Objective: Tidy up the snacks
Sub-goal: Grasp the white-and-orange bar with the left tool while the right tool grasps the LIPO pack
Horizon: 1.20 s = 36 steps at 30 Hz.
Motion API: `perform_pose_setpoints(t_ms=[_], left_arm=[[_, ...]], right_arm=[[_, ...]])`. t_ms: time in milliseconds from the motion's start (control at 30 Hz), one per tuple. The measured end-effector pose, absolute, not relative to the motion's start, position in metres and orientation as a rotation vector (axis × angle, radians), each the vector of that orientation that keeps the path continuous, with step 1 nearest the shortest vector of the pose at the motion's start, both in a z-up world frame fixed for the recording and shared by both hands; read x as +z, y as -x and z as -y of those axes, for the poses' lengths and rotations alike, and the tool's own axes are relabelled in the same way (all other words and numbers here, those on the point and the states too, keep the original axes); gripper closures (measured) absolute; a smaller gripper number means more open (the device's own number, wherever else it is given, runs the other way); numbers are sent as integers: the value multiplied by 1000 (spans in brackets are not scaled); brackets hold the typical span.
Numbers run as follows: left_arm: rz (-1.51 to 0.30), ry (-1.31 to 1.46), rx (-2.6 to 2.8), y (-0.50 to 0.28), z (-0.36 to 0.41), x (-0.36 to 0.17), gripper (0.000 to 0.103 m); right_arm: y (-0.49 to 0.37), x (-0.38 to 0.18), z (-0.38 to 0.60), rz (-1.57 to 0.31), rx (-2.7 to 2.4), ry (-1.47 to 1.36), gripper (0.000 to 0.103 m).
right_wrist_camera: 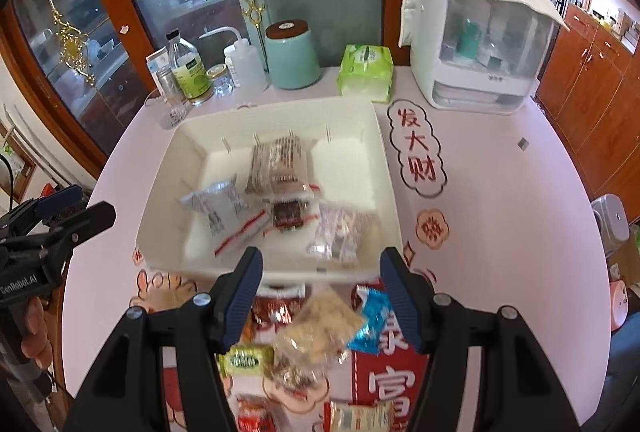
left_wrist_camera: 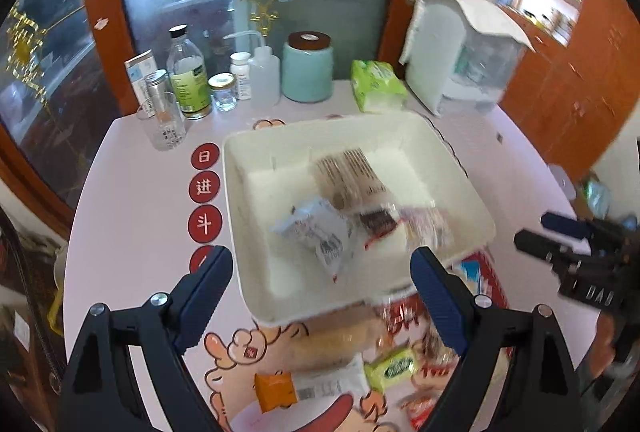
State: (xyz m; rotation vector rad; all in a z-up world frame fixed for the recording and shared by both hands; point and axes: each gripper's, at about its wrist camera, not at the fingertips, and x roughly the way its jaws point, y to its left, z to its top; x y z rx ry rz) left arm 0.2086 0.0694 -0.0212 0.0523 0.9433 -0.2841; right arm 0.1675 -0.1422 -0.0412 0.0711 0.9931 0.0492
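Note:
A white bin [left_wrist_camera: 240,184] [right_wrist_camera: 386,168] stands mid-table and holds several wrapped snacks, among them a grey-white packet [left_wrist_camera: 316,232] and a brown barcoded one [right_wrist_camera: 276,164]. My left gripper [left_wrist_camera: 320,272] hovers open over the bin's near rim with nothing between its fingers. My right gripper [right_wrist_camera: 320,292] is open above loose snacks in front of the bin: a beige packet [right_wrist_camera: 320,328], a blue one [right_wrist_camera: 370,316], a green candy [right_wrist_camera: 244,360] [left_wrist_camera: 390,366] and an orange packet [left_wrist_camera: 276,390]. Its pads touch none of them. Each gripper shows at the other view's edge, the right gripper [left_wrist_camera: 536,230] and the left gripper [right_wrist_camera: 94,202].
Along the table's back stand bottles and a glass [left_wrist_camera: 168,124], a teal jar [right_wrist_camera: 292,56], a green tissue pack [right_wrist_camera: 366,70] and a white cloth-covered appliance [right_wrist_camera: 476,44]. A glass cabinet door rises behind. A hand [right_wrist_camera: 32,332] grips the left tool.

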Motion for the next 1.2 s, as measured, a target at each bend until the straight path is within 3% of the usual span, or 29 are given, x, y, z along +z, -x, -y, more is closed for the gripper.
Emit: perform_pose_setpoints(t_ms=[300,633,867,1200], left_arm=[[-968,-222,-411,-149,-68,-54,13],[-1042,-524,-529,-118,-61,-126,13],[-1055,-725,-628,-116,-41,-168,13],[-1129,-766,-697,-141,-37,-205,13]], right_arm=[[-107,-65,158,-1051,49,-108,41],[-59,-103,178,-1159,-38,-243,41],[-35,-147,195,-1272,-142,-504,41],[-31,-203,205,-1341,-309,-837,41]])
